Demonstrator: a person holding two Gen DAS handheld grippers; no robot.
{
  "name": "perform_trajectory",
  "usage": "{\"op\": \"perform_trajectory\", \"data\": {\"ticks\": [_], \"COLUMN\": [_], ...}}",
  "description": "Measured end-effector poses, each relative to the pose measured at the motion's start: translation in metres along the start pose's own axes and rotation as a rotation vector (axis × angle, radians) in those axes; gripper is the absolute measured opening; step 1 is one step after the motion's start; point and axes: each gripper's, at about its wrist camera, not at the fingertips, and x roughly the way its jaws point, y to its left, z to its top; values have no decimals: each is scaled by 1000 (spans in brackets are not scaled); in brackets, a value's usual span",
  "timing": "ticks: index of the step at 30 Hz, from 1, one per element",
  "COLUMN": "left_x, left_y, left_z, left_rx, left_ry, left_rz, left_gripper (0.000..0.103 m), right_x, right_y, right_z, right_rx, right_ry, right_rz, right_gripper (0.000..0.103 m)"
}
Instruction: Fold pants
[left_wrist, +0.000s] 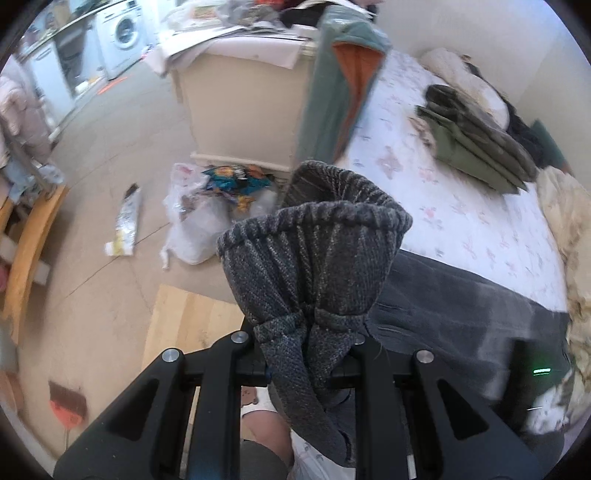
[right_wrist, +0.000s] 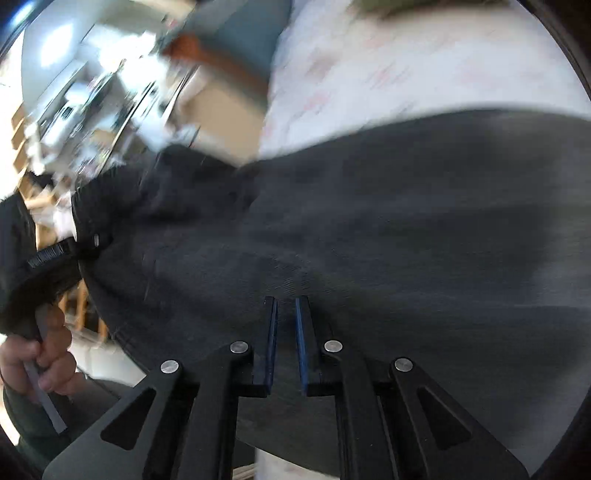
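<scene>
Dark grey corduroy pants (left_wrist: 461, 306) lie across the near part of the bed. My left gripper (left_wrist: 308, 332) is shut on a bunched end of the pants, with the ribbed band (left_wrist: 314, 221) standing up above the fingers, lifted over the bed's edge. In the right wrist view the pants (right_wrist: 388, 229) fill most of the frame. My right gripper (right_wrist: 286, 306) hovers just over the fabric with a narrow gap between its blue-padded fingers (right_wrist: 302, 332), and nothing shows between them. The left gripper's body and the hand holding it (right_wrist: 40, 347) show at the left.
The bed has a white floral sheet (left_wrist: 436, 192) with folded olive clothes (left_wrist: 476, 144) and bedding at the far side. A teal and orange garment (left_wrist: 343, 85) hangs by a beige cabinet (left_wrist: 243, 110). Plastic bags with trash (left_wrist: 207, 210) lie on the floor.
</scene>
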Motion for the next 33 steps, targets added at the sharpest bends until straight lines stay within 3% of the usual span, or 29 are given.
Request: {"op": "perform_trajectory", "data": {"ticks": [3, 6, 7, 8, 13, 14, 15, 17, 18, 22, 26, 28, 33], "left_x": [9, 5, 4, 3, 1, 0, -2, -4, -7, -26, -37, -29, 37], "left_y": [-14, -25, -26, -26, -30, -30, -32, -37, -42, -86, -161, -208, -289], "left_z": [-6, -5, -5, -5, -7, -6, -7, -8, -10, -19, -46, -68, -127], "left_rx": [55, 99, 100, 97, 113, 118, 122, 141, 159, 247, 350, 456, 571], "left_ry": [55, 24, 14, 13, 0, -3, -13, -28, -42, -121, -153, -163, -26], "left_rz": [-40, -13, -8, -5, 8, 10, 11, 18, 26, 79, 75, 92, 76], "left_gripper": [15, 15, 15, 15, 15, 15, 15, 16, 16, 16, 16, 17, 17], "right_x": [29, 21, 12, -3, -101, -124, -141, -178, -198, -254, -294, -308, -316], "right_y": [0, -7, -5, -2, -10, -18, -26, -48, -65, -111, -146, -159, -170], "right_z": [-9, -3, -2, -2, -11, -14, -15, -27, -32, -50, -73, -78, -71], "right_rx": [-37, 22, 17, -13, -94, -96, -88, -40, -9, 134, 247, 311, 342], "right_ry": [48, 70, 70, 52, -62, -91, -117, -187, -223, -338, -464, -535, -584], "right_rz": [-123, -115, -119, -123, -116, -147, -173, -230, -248, -283, -250, -211, -125], "right_gripper": [6, 2, 3, 12, 12, 17, 42, 74, 75, 75, 75, 75, 75]}}
